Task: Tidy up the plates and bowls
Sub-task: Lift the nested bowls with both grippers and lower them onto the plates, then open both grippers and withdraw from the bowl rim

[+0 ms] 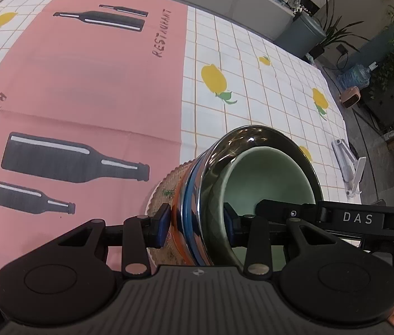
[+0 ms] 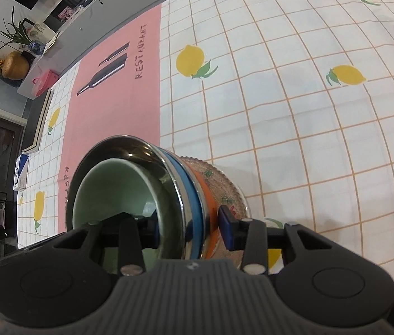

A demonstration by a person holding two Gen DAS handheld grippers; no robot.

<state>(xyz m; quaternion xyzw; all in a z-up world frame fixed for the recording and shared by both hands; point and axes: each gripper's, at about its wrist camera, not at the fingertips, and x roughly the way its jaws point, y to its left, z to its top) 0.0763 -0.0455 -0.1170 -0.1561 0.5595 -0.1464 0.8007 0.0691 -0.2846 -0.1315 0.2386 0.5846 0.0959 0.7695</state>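
Observation:
A stack of dishes stands on the tablecloth: a patterned plate with a scalloped rim (image 1: pixel 163 192) at the bottom, orange and blue dishes above it, a shiny steel bowl (image 1: pixel 210 173), and a pale green bowl (image 1: pixel 266 178) nested inside. My left gripper (image 1: pixel 195 224) straddles the stack's near side, one pad under the plate, the other inside the green bowl. My right gripper (image 2: pixel 191 230) straddles the stack (image 2: pixel 169 184) from the opposite side in the same way; its arm also shows in the left wrist view (image 1: pixel 336 217). Both seem clamped on the stack.
The table carries a checked lemon cloth (image 2: pixel 280 111) with a pink bottle-print panel (image 1: pixel 85 83). A white metal stand (image 1: pixel 347 164) lies near the table's right edge. A book and a blue box (image 2: pixel 21 173) sit at the other edge. Plants and shelves surround the table.

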